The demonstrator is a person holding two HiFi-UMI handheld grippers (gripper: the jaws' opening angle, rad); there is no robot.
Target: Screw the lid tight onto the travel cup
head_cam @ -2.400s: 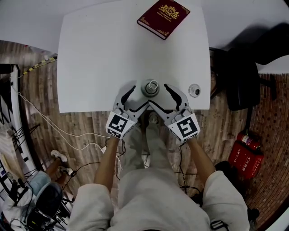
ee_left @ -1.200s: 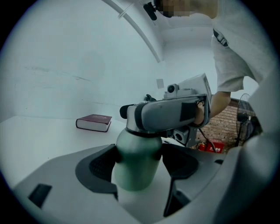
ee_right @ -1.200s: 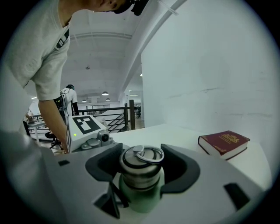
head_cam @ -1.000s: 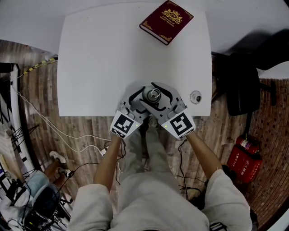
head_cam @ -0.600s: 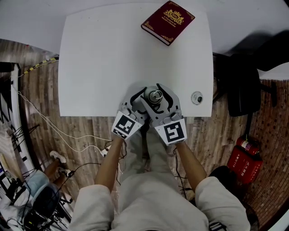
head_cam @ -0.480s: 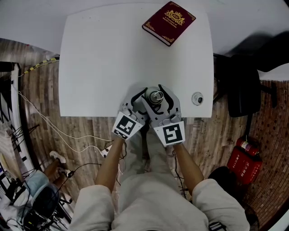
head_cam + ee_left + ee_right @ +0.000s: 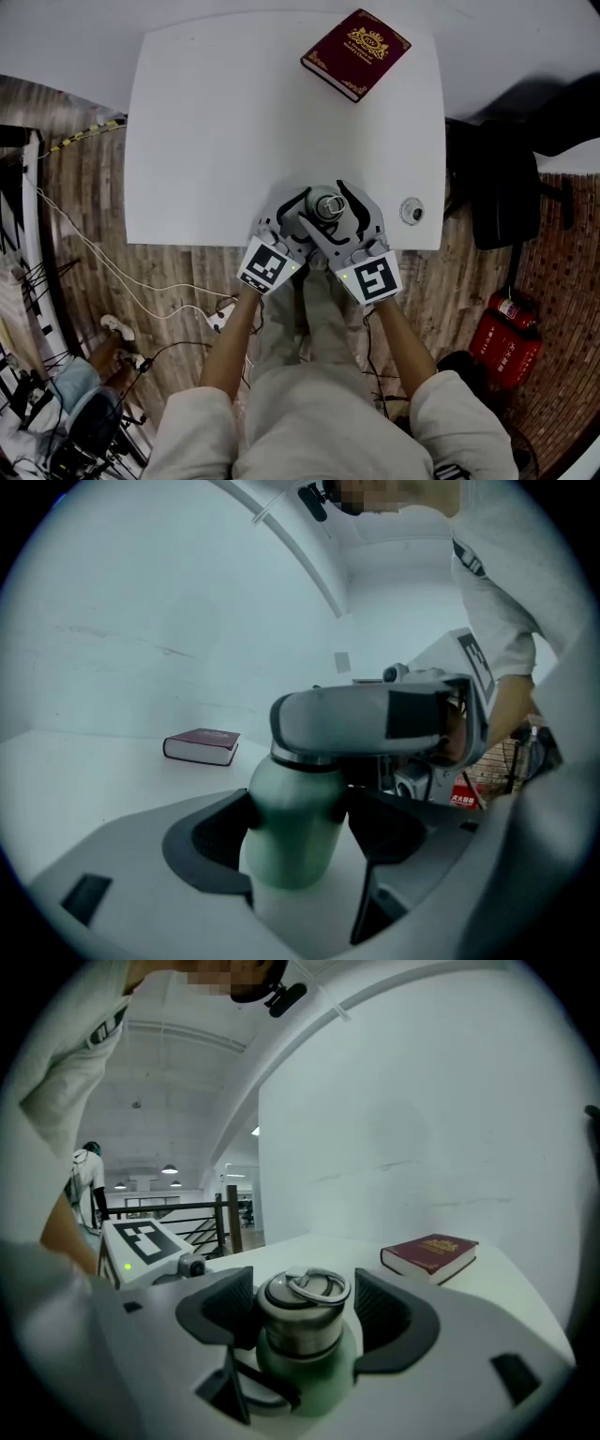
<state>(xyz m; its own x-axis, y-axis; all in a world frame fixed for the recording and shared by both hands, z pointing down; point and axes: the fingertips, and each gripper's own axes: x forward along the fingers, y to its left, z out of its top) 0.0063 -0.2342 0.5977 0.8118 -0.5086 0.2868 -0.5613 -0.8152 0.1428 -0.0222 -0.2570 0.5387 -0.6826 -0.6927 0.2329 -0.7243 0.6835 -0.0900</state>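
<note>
Two grippers meet at the travel cup (image 7: 325,206), which stands upright at the table's (image 7: 234,122) near edge, right of centre. Your left gripper (image 7: 298,841) is clamped on the green body. Your right gripper (image 7: 305,1321) straddles the steel lid (image 7: 302,1296); its jaws have just been opening and stand wide, not gripping the lid. Red book (image 7: 356,53) lies at the far right corner.
</note>
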